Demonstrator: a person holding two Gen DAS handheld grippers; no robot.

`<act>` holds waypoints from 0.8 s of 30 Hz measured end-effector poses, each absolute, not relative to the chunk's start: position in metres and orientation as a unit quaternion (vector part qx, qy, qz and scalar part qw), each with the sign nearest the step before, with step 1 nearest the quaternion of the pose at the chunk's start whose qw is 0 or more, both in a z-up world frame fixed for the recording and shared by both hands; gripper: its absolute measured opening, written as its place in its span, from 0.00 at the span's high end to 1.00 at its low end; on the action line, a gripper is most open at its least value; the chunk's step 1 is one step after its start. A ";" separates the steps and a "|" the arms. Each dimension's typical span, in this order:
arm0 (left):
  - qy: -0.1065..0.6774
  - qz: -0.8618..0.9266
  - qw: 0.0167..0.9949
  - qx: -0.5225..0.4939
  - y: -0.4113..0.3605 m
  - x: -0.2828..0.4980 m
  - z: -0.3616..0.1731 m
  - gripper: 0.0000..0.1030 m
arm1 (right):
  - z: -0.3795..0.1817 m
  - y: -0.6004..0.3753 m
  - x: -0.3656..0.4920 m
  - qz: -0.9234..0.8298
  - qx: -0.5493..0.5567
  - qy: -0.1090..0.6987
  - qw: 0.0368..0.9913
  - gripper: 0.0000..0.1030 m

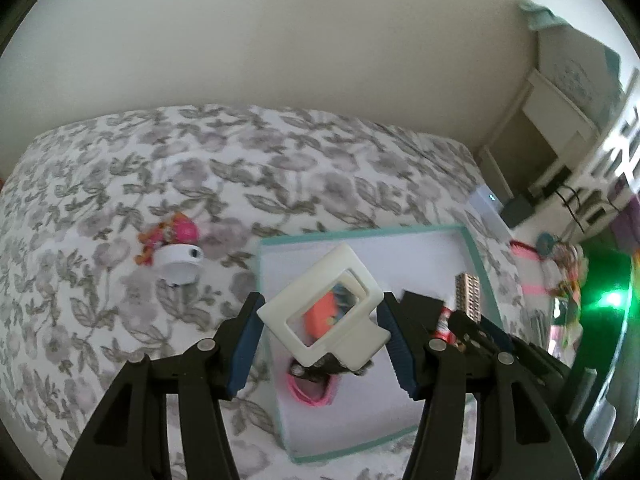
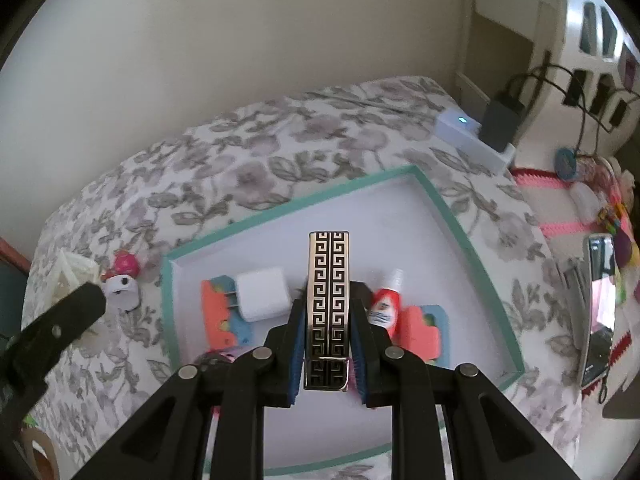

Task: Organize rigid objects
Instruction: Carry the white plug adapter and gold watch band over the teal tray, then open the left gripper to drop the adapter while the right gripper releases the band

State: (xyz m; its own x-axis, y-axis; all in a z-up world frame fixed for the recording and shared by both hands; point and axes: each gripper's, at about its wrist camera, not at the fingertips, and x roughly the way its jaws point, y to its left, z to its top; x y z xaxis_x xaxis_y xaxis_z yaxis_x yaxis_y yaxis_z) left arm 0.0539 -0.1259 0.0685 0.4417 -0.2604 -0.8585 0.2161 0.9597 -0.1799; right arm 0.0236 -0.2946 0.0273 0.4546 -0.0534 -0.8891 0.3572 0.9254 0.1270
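My left gripper (image 1: 320,302) is shut on a cream square frame (image 1: 348,258), its blue pads pressing two opposite corners, above the near left part of the teal-rimmed white tray (image 1: 360,234). My right gripper (image 2: 328,300) is shut on a black-and-silver patterned bar (image 2: 328,272), held upright over the tray (image 2: 288,208). Inside the tray lie a white charger cube (image 2: 262,294), two orange-and-blue pieces (image 2: 216,312) and a small red-and-white bottle (image 2: 386,300). A pink toy on a white base (image 1: 178,248) sits on the floral bedspread to the tray's left.
The floral bed (image 1: 200,168) ends at a wall behind. A white box with a blue light (image 2: 464,128) and a black adapter (image 2: 500,120) stand at the bed's far right corner. A phone (image 2: 600,308) and pink crochet pieces (image 2: 560,224) lie on the right. A tape roll (image 2: 36,452) shows at bottom left.
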 end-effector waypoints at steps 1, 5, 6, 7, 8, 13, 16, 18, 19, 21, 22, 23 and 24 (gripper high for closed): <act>0.513 -0.149 0.845 -0.016 -0.134 0.051 0.066 0.42 | 0.026 -0.299 0.022 -0.128 0.152 0.510 0.837 0.79; 0.522 -0.169 0.836 0.007 -0.155 0.044 0.059 0.42 | 0.023 -0.311 0.018 -0.144 0.154 0.512 0.833 0.78; 0.523 -0.168 0.835 0.011 -0.159 0.043 0.058 0.42 | 0.023 -0.314 0.017 -0.149 0.154 0.512 0.832 0.78; 0.525 -0.173 0.833 0.017 -0.163 0.042 0.055 0.42 | 0.022 -0.317 0.015 -0.156 0.156 0.513 0.830 0.78; 0.527 -0.176 0.831 0.017 -0.166 0.041 0.054 0.42 | 0.020 -0.320 0.014 -0.160 0.158 0.514 0.828 0.78; 0.536 -0.178 0.825 0.014 -0.173 0.044 0.043 0.42 | 0.012 -0.334 0.008 -0.174 0.165 0.524 0.817 0.78; 0.544 -0.173 0.820 0.034 -0.179 0.045 0.033 0.42 | 0.008 -0.341 0.006 -0.180 0.174 0.527 0.812 0.78; 0.547 -0.173 0.818 0.043 -0.183 0.045 0.029 0.42 | 0.006 -0.345 0.004 -0.182 0.177 0.527 0.811 0.78; 0.547 -0.174 0.818 0.047 -0.185 0.045 0.028 0.42 | 0.006 -0.346 0.004 -0.184 0.178 0.527 0.810 0.78; 0.540 -0.174 0.821 0.063 -0.190 0.044 0.026 0.42 | 0.004 -0.347 0.004 -0.185 0.179 0.529 0.809 0.78; 0.536 -0.173 0.823 0.070 -0.192 0.044 0.025 0.42 | 0.001 -0.347 0.005 -0.183 0.180 0.532 0.807 0.78; 0.533 -0.172 0.824 0.077 -0.194 0.044 0.024 0.42 | 0.000 -0.347 0.006 -0.181 0.180 0.534 0.806 0.78; 0.532 -0.172 0.825 0.083 -0.196 0.044 0.022 0.42 | -0.002 -0.347 0.006 -0.180 0.182 0.537 0.804 0.78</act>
State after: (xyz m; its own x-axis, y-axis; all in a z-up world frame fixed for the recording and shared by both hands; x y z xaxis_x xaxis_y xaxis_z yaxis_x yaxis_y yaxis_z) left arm 0.0442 -0.1962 0.0220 0.3745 -0.1963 -0.9062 0.3728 0.9267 -0.0467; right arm 0.0060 -0.3472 -0.0025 0.3588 -0.0951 -0.9286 0.4851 0.8689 0.0984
